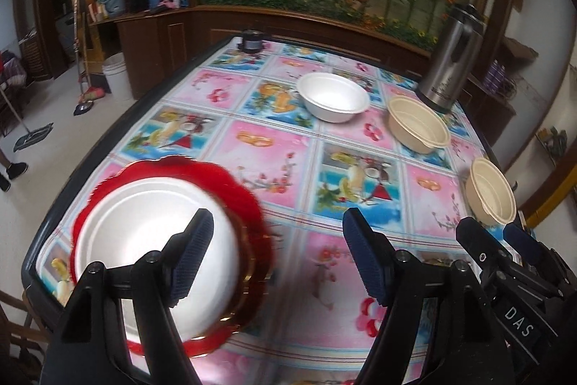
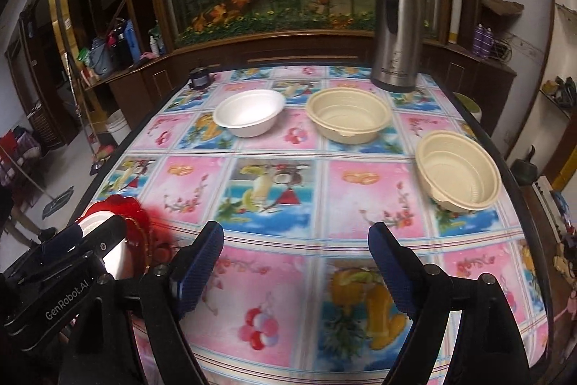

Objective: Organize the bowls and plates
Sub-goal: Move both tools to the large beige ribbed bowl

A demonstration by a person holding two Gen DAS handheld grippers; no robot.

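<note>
A white foam plate (image 1: 144, 233) lies on a red scalloped plate (image 1: 230, 190) at the table's near left; the stack also shows in the right wrist view (image 2: 133, 215). My left gripper (image 1: 277, 255) is open and empty, its left finger over the white plate. A white foam bowl (image 1: 333, 96) (image 2: 249, 112) and two cream plastic bowls (image 1: 418, 123) (image 1: 490, 192) stand farther back and right, also in the right wrist view (image 2: 348, 114) (image 2: 458, 168). My right gripper (image 2: 295, 262) is open and empty above the tablecloth.
A steel thermos jug (image 2: 396, 31) stands at the table's far right. A small dark jar (image 2: 199, 78) sits at the far left edge. The table (image 1: 360, 258) has a colourful patterned cloth. A cabinet and an aquarium-like display stand behind.
</note>
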